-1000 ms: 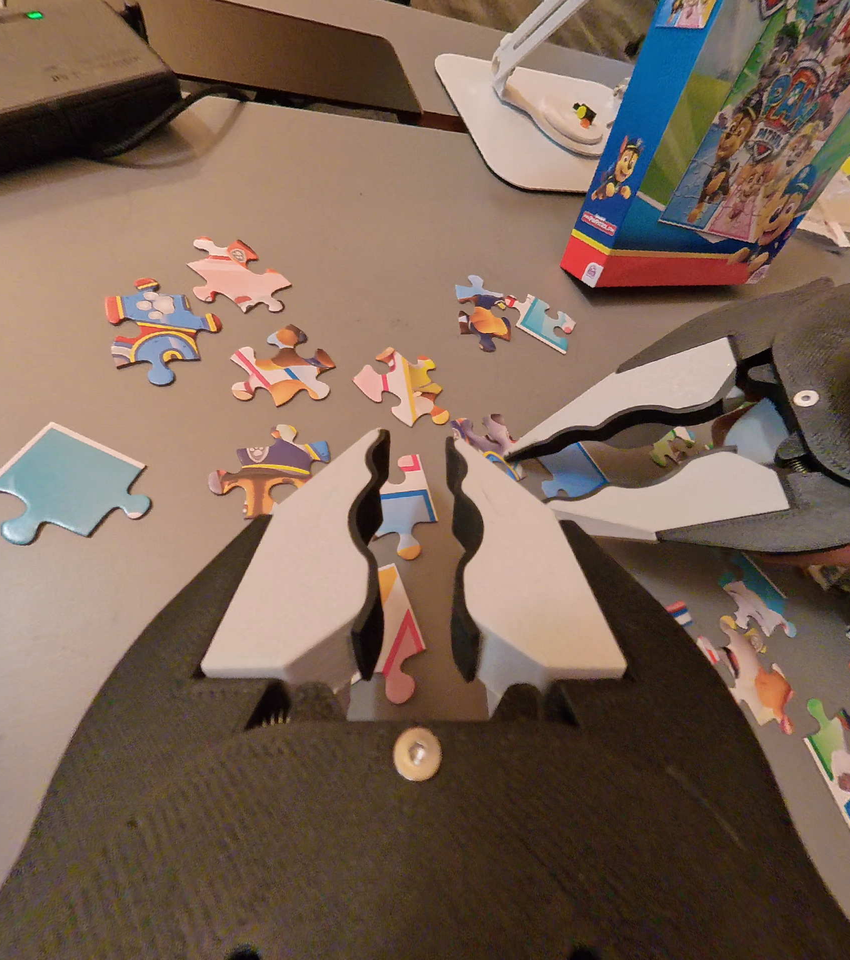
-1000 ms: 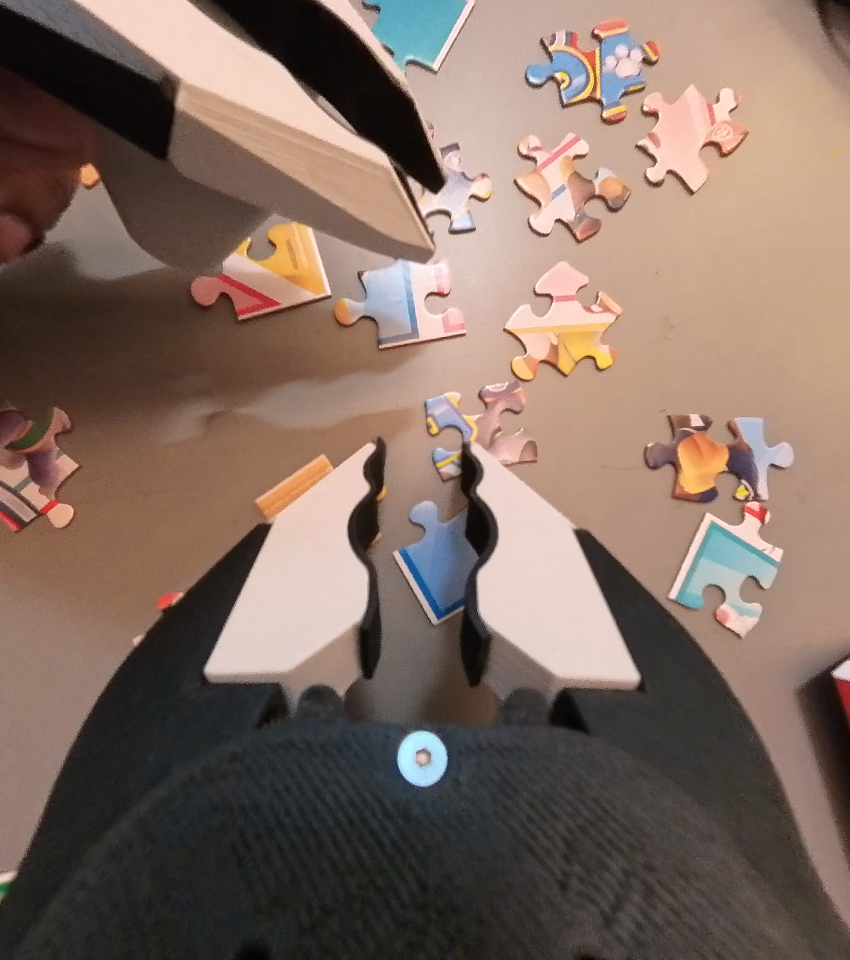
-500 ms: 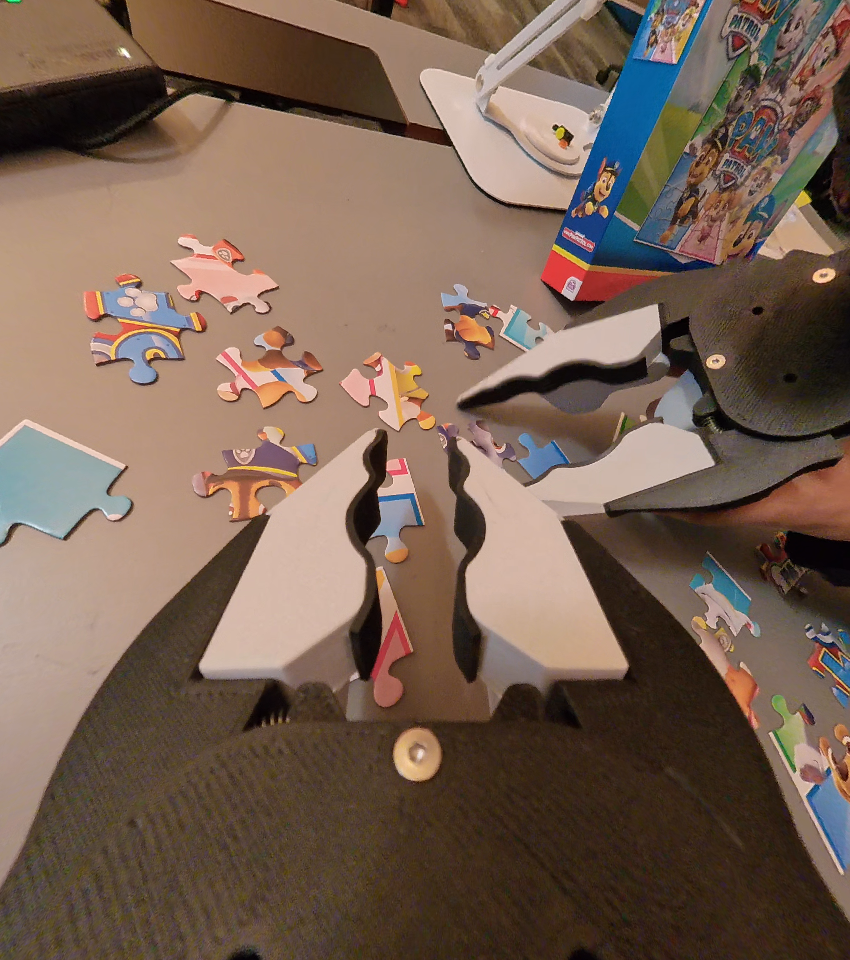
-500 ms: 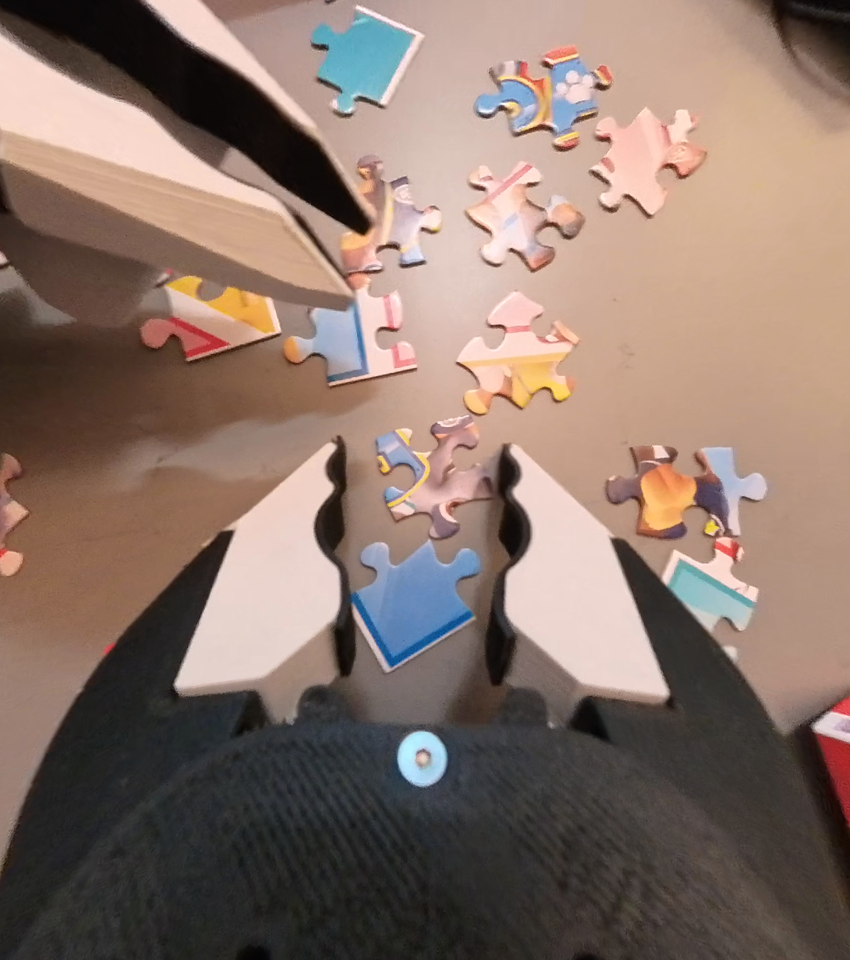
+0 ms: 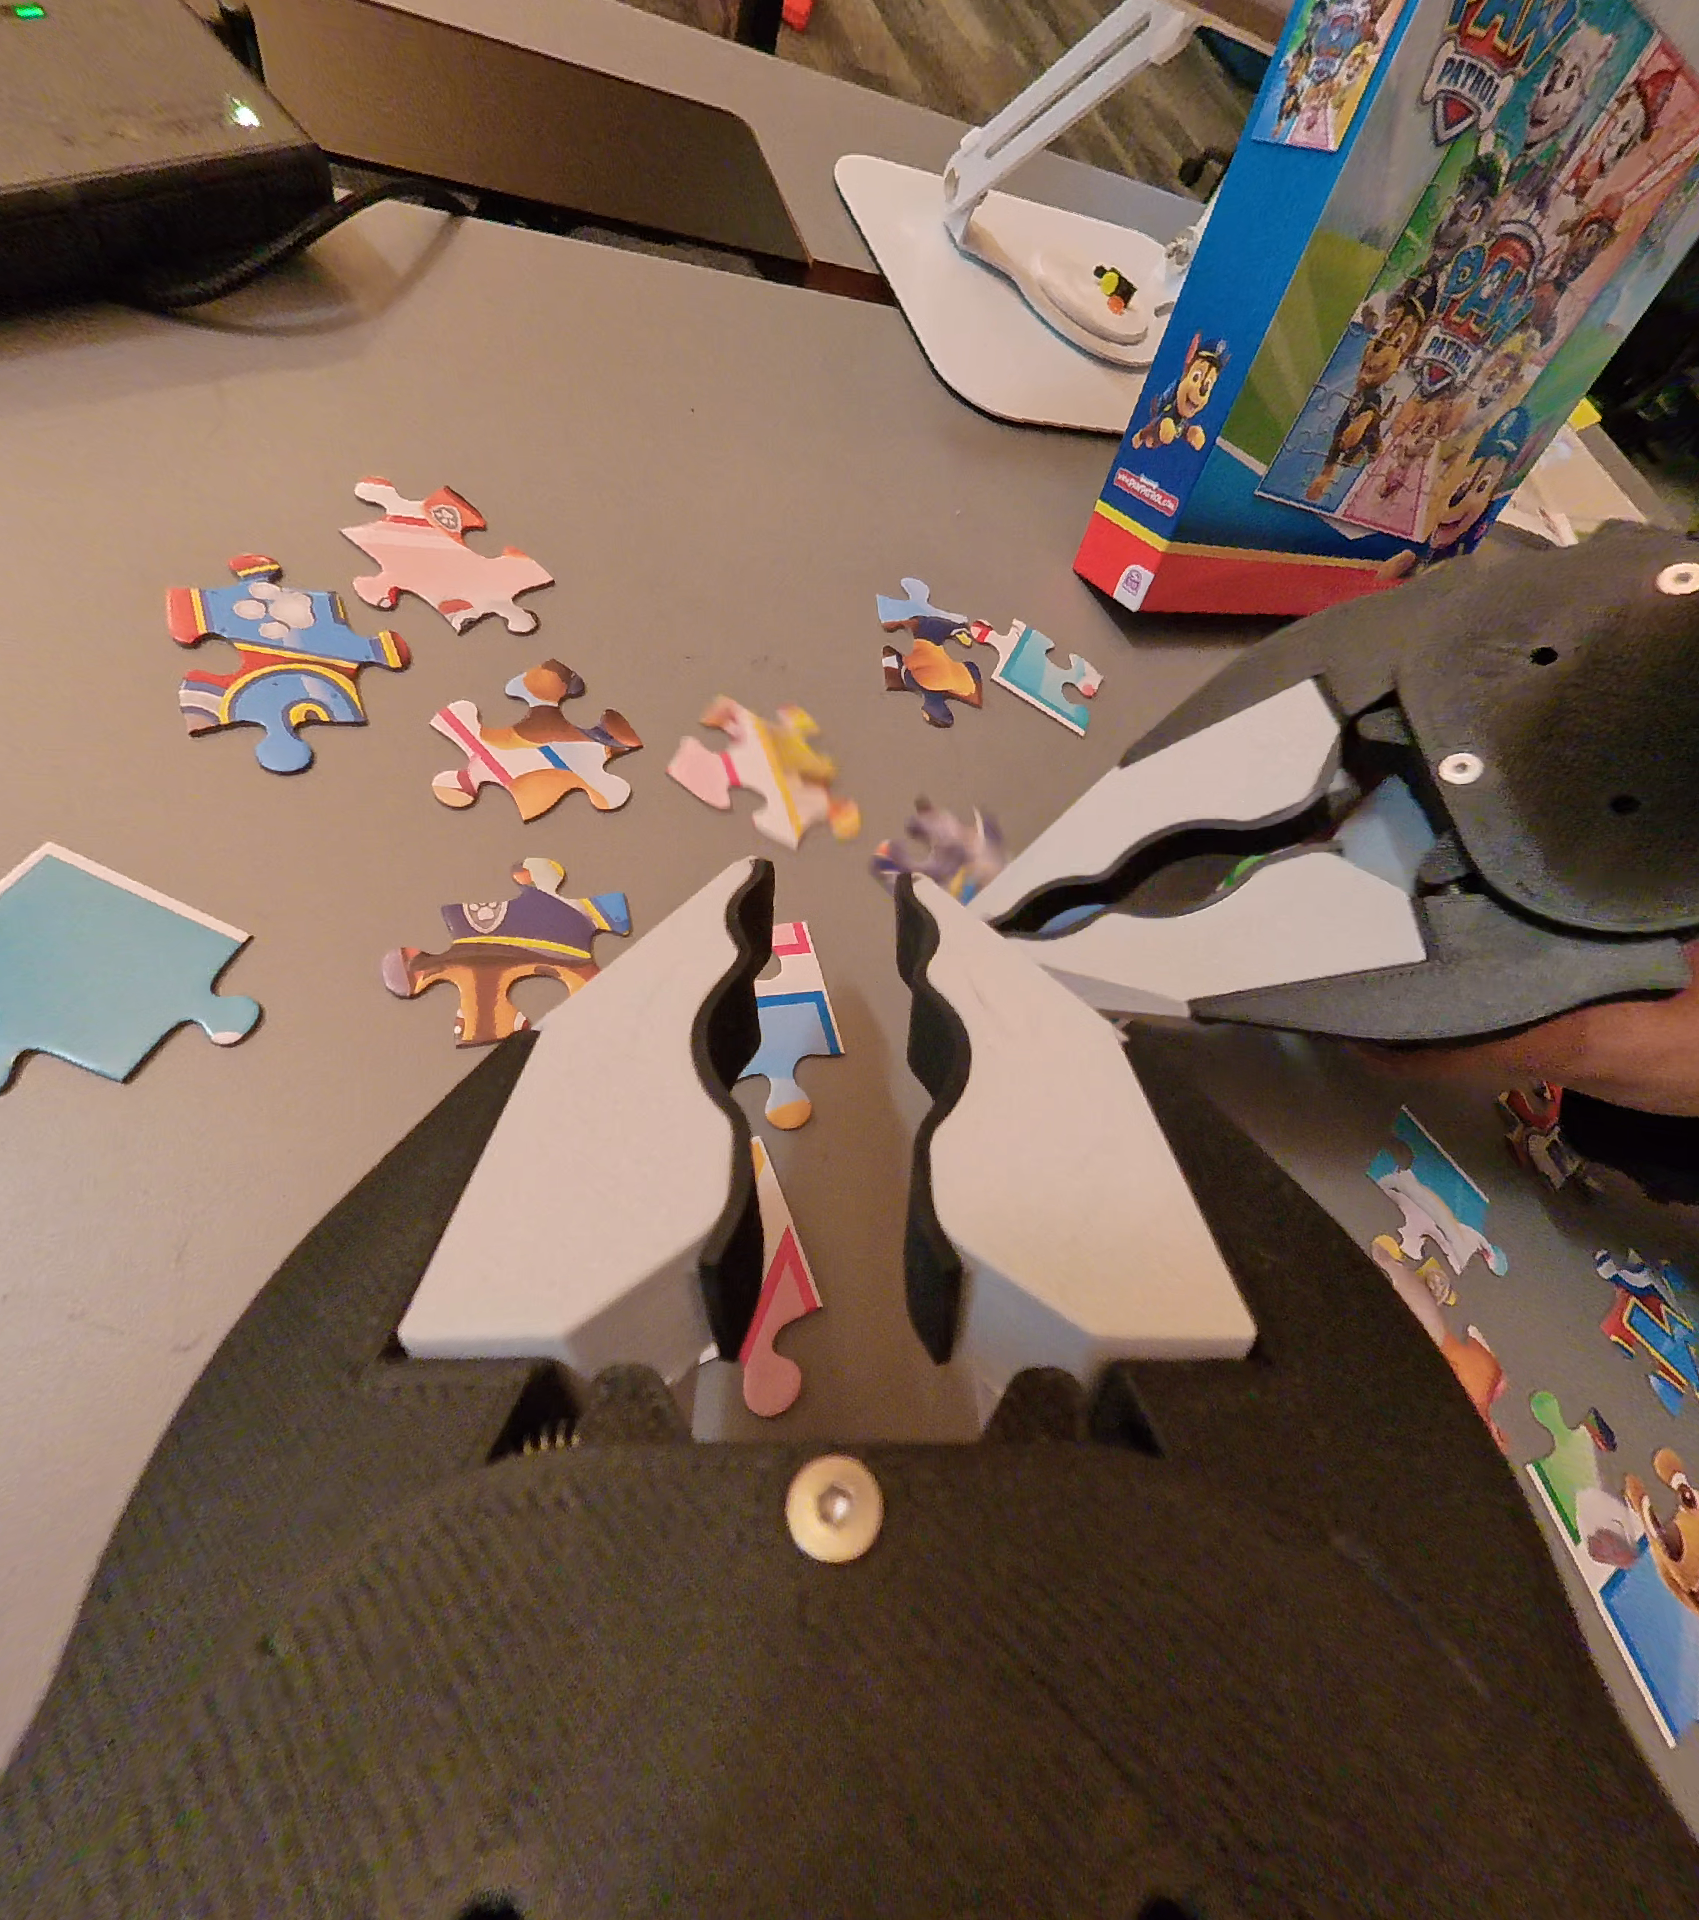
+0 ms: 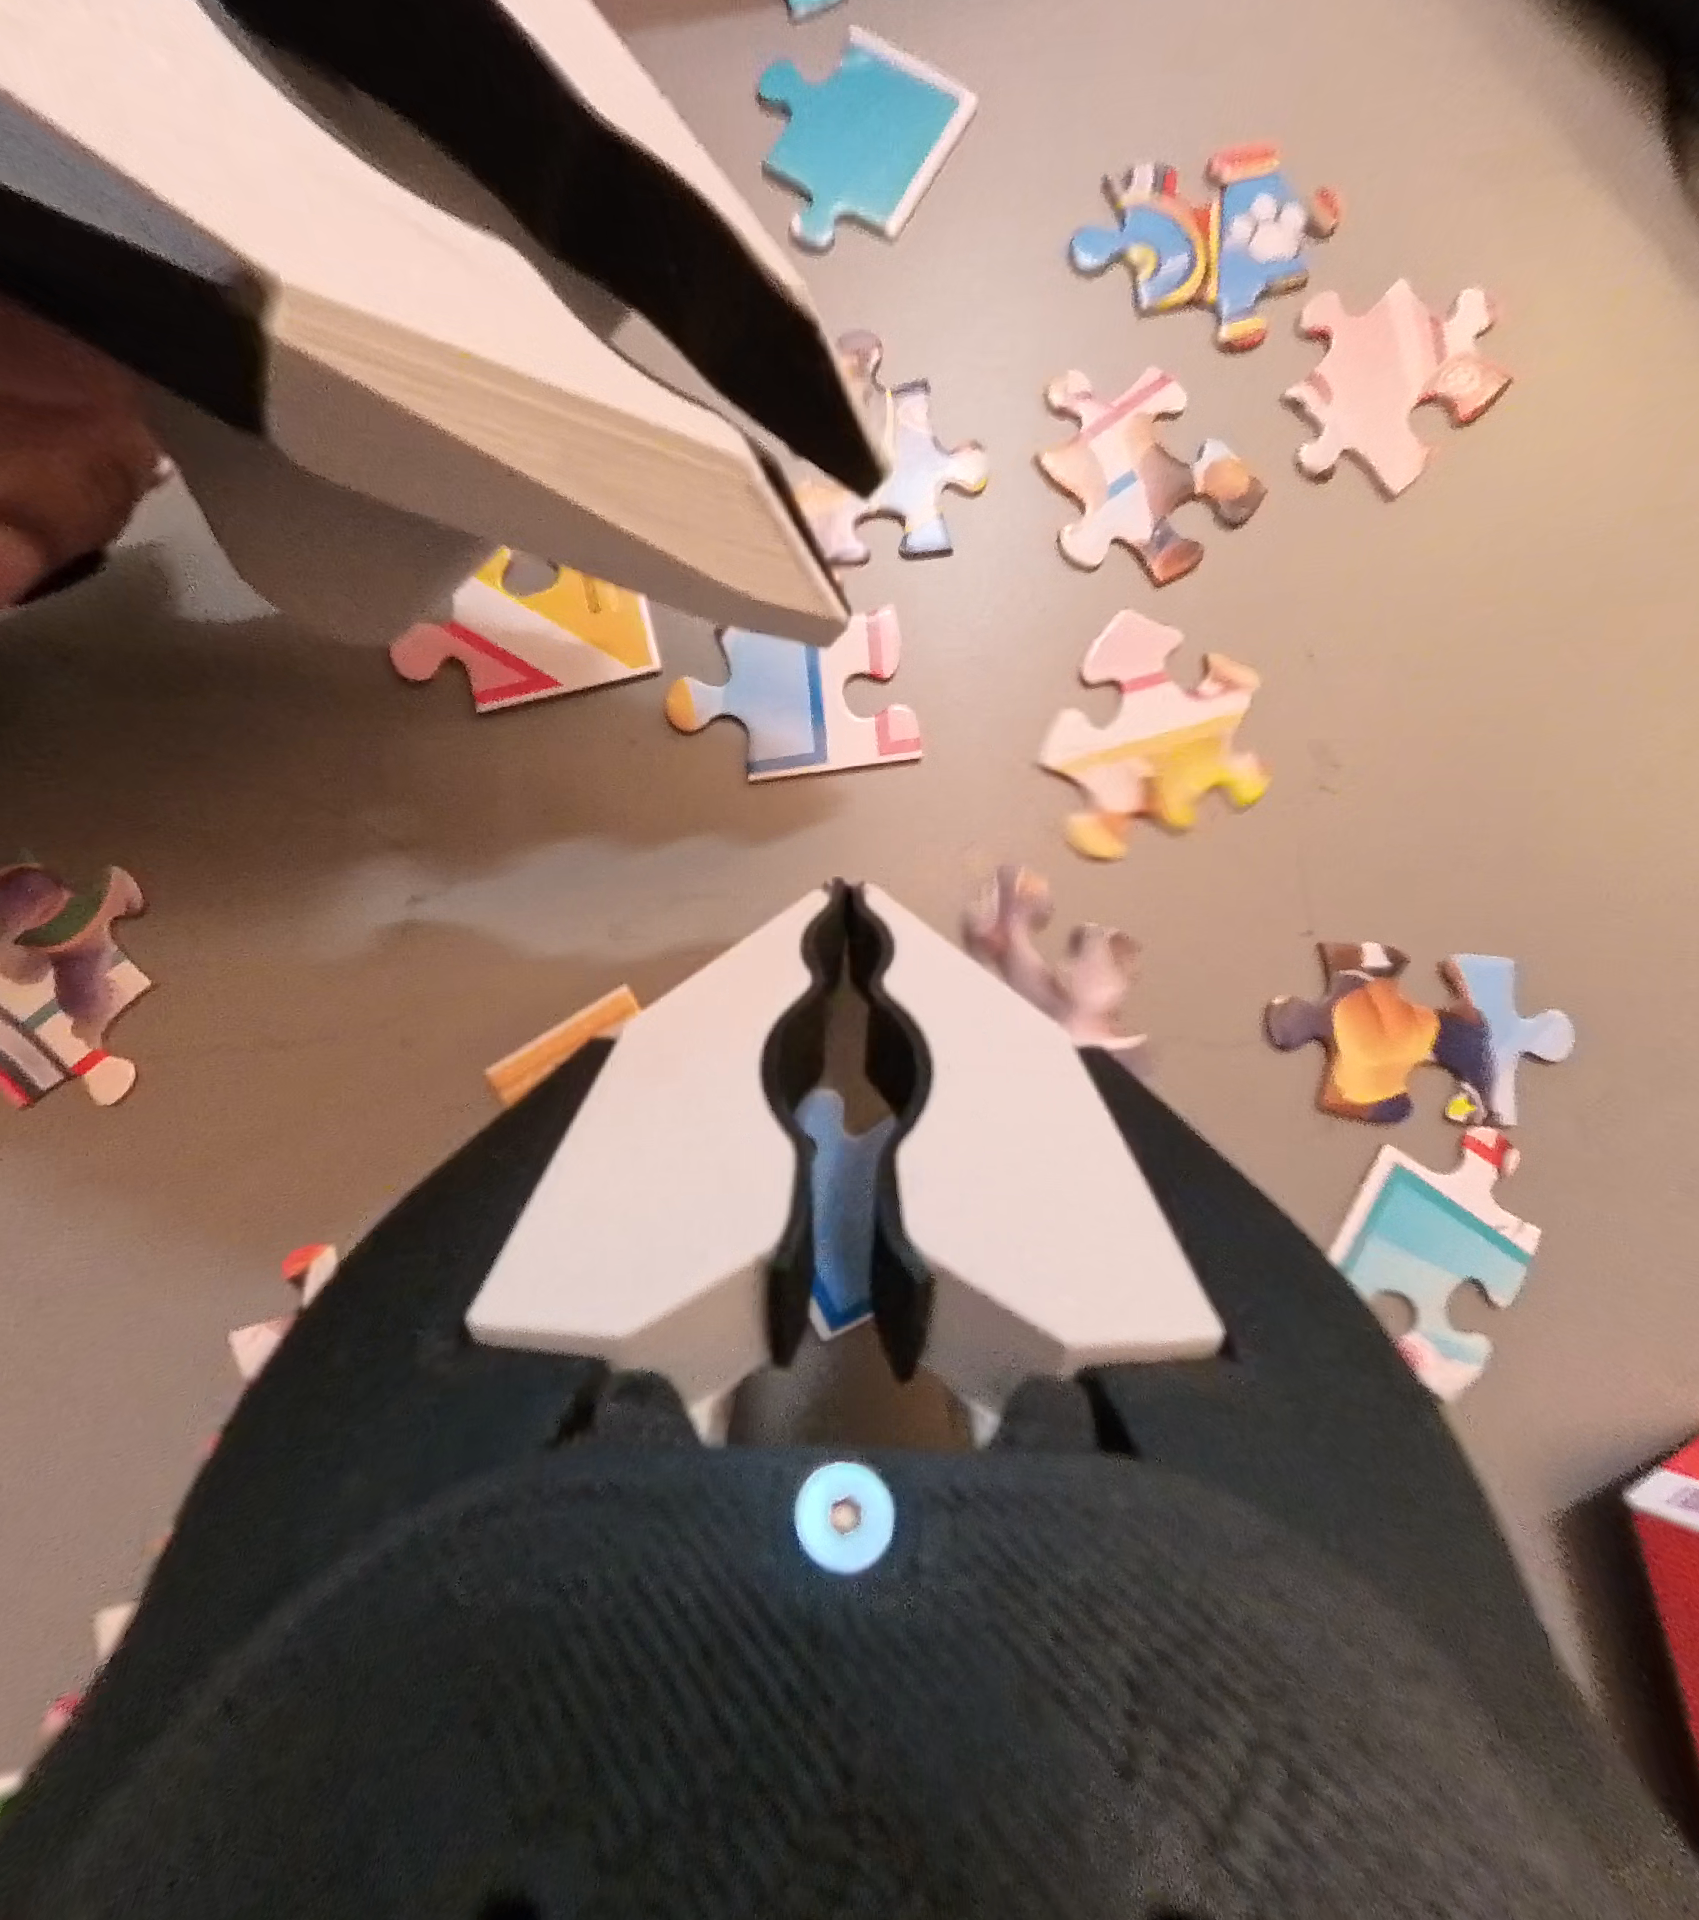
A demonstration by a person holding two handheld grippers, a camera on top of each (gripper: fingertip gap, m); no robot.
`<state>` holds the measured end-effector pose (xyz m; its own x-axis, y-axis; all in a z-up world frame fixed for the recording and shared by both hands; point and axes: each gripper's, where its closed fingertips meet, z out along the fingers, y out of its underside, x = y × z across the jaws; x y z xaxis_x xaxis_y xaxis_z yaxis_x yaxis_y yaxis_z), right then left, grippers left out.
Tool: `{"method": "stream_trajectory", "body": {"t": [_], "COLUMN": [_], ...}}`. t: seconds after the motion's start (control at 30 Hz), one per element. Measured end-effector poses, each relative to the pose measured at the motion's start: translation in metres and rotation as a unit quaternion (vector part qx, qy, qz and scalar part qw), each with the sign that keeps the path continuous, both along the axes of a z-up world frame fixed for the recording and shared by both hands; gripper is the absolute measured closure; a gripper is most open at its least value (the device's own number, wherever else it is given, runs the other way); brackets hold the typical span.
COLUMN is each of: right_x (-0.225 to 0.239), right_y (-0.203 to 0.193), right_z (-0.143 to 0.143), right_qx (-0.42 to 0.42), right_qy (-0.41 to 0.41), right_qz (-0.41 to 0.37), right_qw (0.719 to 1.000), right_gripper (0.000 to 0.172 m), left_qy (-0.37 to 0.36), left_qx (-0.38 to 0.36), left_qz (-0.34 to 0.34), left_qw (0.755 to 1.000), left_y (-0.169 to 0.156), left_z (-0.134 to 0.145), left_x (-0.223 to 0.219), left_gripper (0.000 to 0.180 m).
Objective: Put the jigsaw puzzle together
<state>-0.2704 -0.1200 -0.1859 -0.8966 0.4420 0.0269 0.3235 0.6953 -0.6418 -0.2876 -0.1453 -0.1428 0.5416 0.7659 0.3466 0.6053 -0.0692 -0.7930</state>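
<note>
My left gripper (image 5: 829, 878) is open and holds nothing. It hovers over a blue, white and pink puzzle piece (image 5: 793, 1008) and a red, white and yellow piece (image 5: 772, 1278) lying flat on the grey table (image 5: 616, 436). My right gripper (image 6: 840, 894) is shut with its fingertips touching, low over the table just right of the left gripper's fingers (image 6: 533, 488). A blue piece (image 6: 840, 1195) shows through the hollow behind the tips. I cannot tell if the pads touch it. A blurred purple piece (image 6: 1042, 956) lies beside the right finger.
Several loose pieces lie spread over the table, among them a large teal one (image 5: 66, 966). A colourful puzzle box (image 5: 1396, 312) stands at the back right, beside a white stand base (image 5: 980, 301). A dark device (image 5: 76, 156) sits at the back left. Joined pieces (image 5: 1655, 1558) lie at the right. One gripper's finger ends stand about 6 centimetres off the other's. The blue piece (image 6: 840, 1195) sits 6 centimetres or so from the ends of my right fingers.
My right gripper opened wide around the purple and blue pieces, then shut until its tips met. The purple piece now lies to the right of the finger. The left gripper stayed open.
</note>
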Motion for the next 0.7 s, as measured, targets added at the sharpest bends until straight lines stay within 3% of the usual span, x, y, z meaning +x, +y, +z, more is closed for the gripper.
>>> {"method": "stream_trajectory", "body": {"t": [0.23, 0.37, 0.5, 0.6, 0.7], "right_x": [-0.006, -0.034, -0.034, -0.038, -0.038], "right_y": [0.011, 0.038, 0.047, 0.045, 0.038], "right_z": [0.012, 0.021, -0.003, -0.006, -0.006], "right_qx": [0.021, -0.006, -0.015, 0.001, -0.008], "right_qy": [0.038, 0.023, -0.043, -0.009, -0.011], "right_qz": [-0.006, -0.081, -0.104, -0.095, -0.092], "right_qw": [0.999, 0.996, 0.994, 0.995, 0.996], "right_gripper": [0.165, 0.131, 0.107, 0.110, 0.126], "left_qy": [0.000, -0.002, -0.002, -0.002, -0.002], "left_qx": [0.001, 0.000, 0.001, 0.000, -0.001], "left_qz": [0.000, -0.001, -0.001, -0.002, -0.003], "left_qw": [1.000, 1.000, 1.000, 1.000, 1.000], "left_y": [0.000, 0.000, 0.001, 0.001, 0.001], "left_z": [0.000, -0.001, 0.000, 0.000, -0.001], "left_x": [0.000, 0.000, 0.000, 0.000, 0.000], "left_gripper": [0.159, 0.159, 0.159, 0.159, 0.159]}}
